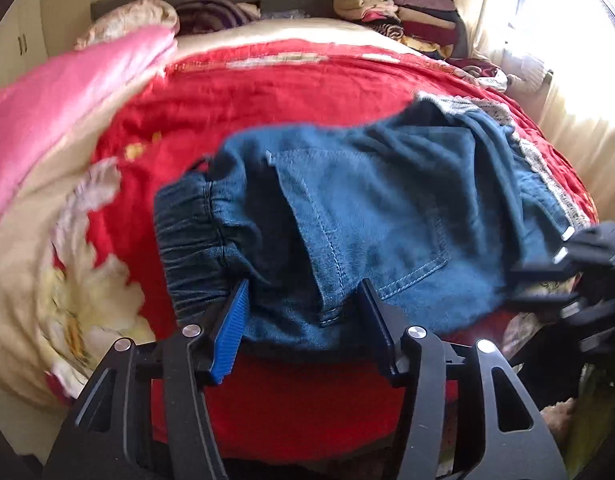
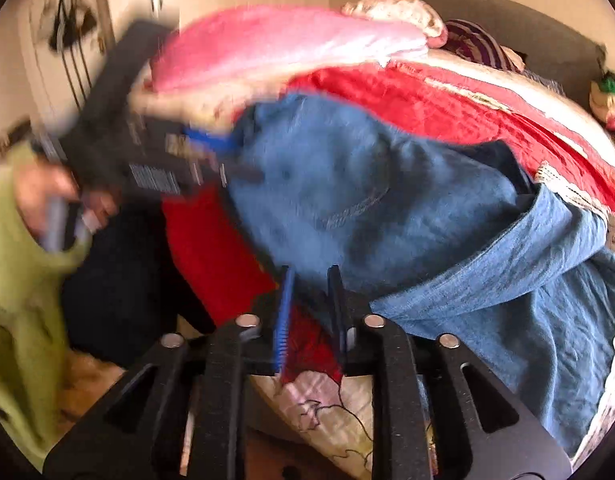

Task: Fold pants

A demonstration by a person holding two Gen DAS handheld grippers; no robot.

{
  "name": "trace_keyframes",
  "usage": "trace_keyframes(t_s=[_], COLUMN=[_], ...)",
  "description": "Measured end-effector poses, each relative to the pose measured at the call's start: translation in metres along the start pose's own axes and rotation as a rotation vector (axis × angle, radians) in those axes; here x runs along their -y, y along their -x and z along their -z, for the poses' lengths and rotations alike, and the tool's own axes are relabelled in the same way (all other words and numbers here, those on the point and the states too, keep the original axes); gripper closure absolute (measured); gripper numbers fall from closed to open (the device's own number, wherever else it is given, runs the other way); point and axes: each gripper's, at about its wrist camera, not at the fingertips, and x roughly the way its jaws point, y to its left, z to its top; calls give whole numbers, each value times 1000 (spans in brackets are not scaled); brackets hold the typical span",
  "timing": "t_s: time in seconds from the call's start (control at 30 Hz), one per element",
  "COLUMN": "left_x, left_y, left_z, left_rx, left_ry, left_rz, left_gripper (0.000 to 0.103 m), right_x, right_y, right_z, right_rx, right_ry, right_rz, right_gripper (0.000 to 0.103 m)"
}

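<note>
Blue denim pants (image 1: pixel 347 220) lie on the red bedspread (image 1: pixel 267 92), waistband to the left, a back pocket up. My left gripper (image 1: pixel 303 296) has its jaws wide apart, with the near edge of the pants between them. My right gripper (image 2: pixel 311 280) has its jaws closer together, with a fold of the pants (image 2: pixel 387 208) between them; it also shows at the right edge of the left wrist view (image 1: pixel 563 264). The left gripper (image 2: pixel 211 152) shows blurred at the pants' far end in the right wrist view.
A pink quilt (image 1: pixel 59 112) lies along the bed's left side. A pile of folded clothes (image 1: pixel 395 12) sits at the head of the bed on the right, near a bright curtain (image 1: pixel 567 60). The person's green sleeve (image 2: pixel 23 280) is at the left.
</note>
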Motion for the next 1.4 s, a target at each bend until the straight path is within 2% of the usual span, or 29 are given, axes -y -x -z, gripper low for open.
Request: trace_keyframes(t_s=[0.03, 0.07, 0.17, 0.23, 0.37, 0.43, 0.53, 0.7, 0.77, 0.93, 1.03, 1.23, 1.37, 1.4], left_x=[0, -1, -1, -1, -3, -2, -3, -6, -8, -7, -5, -2, 9, 12], left_y=[1, 1, 1, 1, 2, 1, 1, 14, 29, 53, 61, 64, 62, 62], left_z=[2, 3, 3, 4, 5, 5, 5, 3, 1, -6, -10, -14, -20, -22], left_rx=[14, 15, 18, 22, 25, 31, 38, 70, 119, 175, 189, 188, 184, 183], left_ry=[-2, -7, -10, -13, -12, -16, -11, 24, 49, 52, 56, 55, 35, 27], left_rz=[1, 0, 1, 3, 16, 18, 27, 54, 79, 54, 53, 66, 84, 84], left_gripper=[49, 49, 49, 49, 49, 49, 49, 47, 47, 39, 34, 34, 32, 24], right_x=[3, 5, 8, 7, 10, 12, 16, 21, 23, 35, 45, 62, 73, 75], right_y=[8, 12, 12, 1, -49, -53, -49, -26, -11, 23, 39, 60, 74, 78], right_z=[-4, -7, -14, -14, 3, 7, 5, -2, -5, -9, -8, -7, -5, -4], right_rx=[35, 55, 89, 60, -139, -122, -122, -68, -29, 52, 92, 155, 198, 211], right_ry=[-25, -32, -66, -80, -115, -126, -148, -182, -188, -211, -236, -277, -300, -306], right_rz=[10, 30, 47, 61, 93, 83, 54, 36, 57, 123, 160, 216, 254, 266], right_gripper=[69, 66, 63, 60, 56, 52, 51, 47, 43, 34, 29, 17, 14, 13])
